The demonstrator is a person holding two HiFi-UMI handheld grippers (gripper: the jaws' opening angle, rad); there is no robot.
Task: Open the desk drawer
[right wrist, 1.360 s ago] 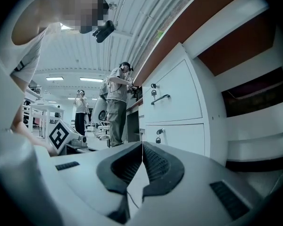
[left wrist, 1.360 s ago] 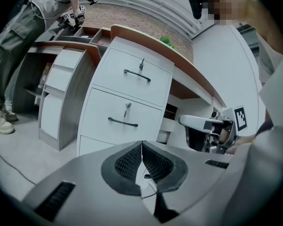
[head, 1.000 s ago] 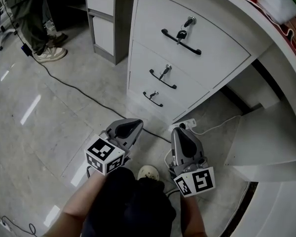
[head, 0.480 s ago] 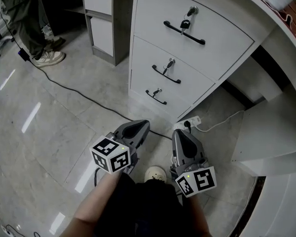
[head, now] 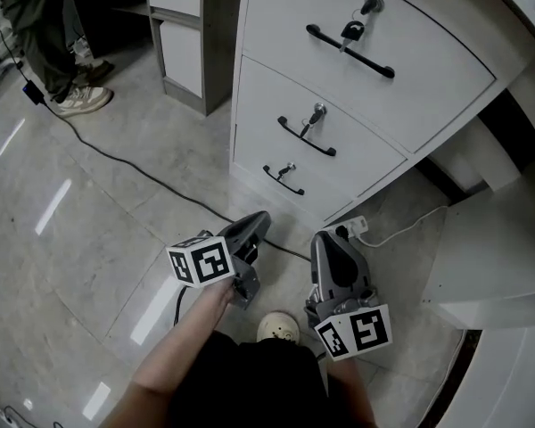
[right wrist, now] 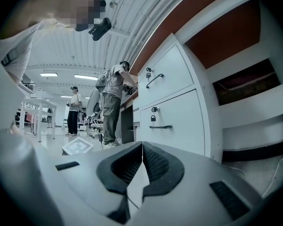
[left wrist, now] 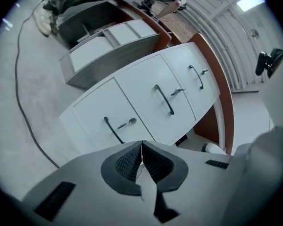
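- Jaws of my left gripper (head: 259,220) sit pressed together with nothing between the pads. It hangs low over the floor (head: 89,212), rolled onto its side, nose toward the foot of the drawer unit (head: 428,87).
- My right gripper (head: 324,237) is likewise closed and empty, held level just beside the left one without touching it.
- Three drawers are stacked in the unit: top drawer (head: 285,16), middle drawer (head: 267,96) and bottom drawer (head: 308,194). All sit flush and closed (each has a dark bar handle and a key in its lock).
- Neither gripper touches a handle — the bottom drawer is the nearest, ahead of both tips.
- A white power strip (head: 352,227) lies by the unit's corner, just ahead of my right gripper, and a black cable (head: 116,157) crosses the tiles.
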